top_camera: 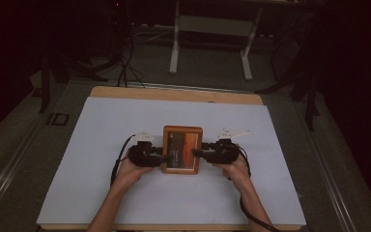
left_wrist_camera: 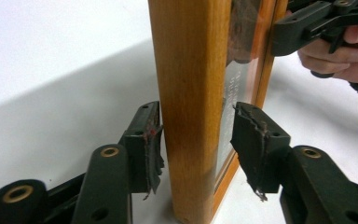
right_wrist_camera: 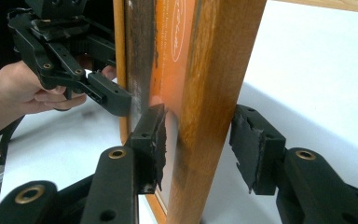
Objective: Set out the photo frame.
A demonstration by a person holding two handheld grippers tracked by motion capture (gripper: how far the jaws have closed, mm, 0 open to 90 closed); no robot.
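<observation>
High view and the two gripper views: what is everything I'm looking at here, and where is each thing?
Picture frame: one, orange-brown wood, centre of the sheet, between the grippers.
Sheet: one, white, covering the table.
Table: one, light wood, edge showing at the far side.
Stand: one, white, on the floor beyond.
Left gripper: one, black, jaws straddling the frame's left edge, gaps visible.
Right gripper: one, black, straddling the right edge likewise.
Hands: two, holding the grippers.

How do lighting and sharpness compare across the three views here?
High view: dim, dark surroundings, soft picture frame. Left gripper view: bright white table, glass reflections on the frame, near pads slightly blurred. Right gripper view: bright, dark at upper left.
</observation>
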